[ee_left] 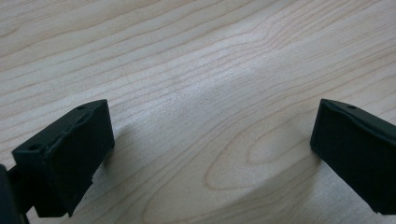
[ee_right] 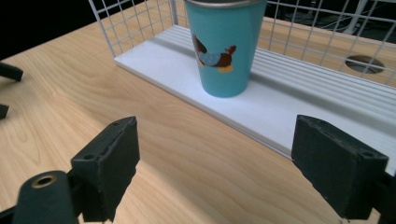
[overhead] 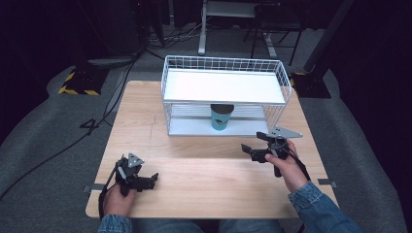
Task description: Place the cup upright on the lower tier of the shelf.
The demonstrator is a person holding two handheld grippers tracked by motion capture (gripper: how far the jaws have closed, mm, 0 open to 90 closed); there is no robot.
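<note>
A teal cup (overhead: 221,118) with a bird picture stands upright on the lower shelf of a white wire rack (overhead: 224,86), near its front edge. My right gripper (overhead: 252,141) hovers open just right of and in front of the cup, jaws pointing toward it. In the right gripper view the cup (ee_right: 225,46) stands ahead of the open gripper (ee_right: 215,158), with bare wood between them. My left gripper (overhead: 151,181) rests low at the table's front left, open. In the left gripper view its gripper (ee_left: 210,140) spans bare wood grain with nothing between the jaws.
The wooden table (overhead: 145,126) holds the rack at its back centre. The rack's upper white shelf (overhead: 223,87) overhangs the cup, and wire mesh (ee_right: 140,23) closes its sides. Cables and stand legs lie on the grey floor (overhead: 43,136) beyond.
</note>
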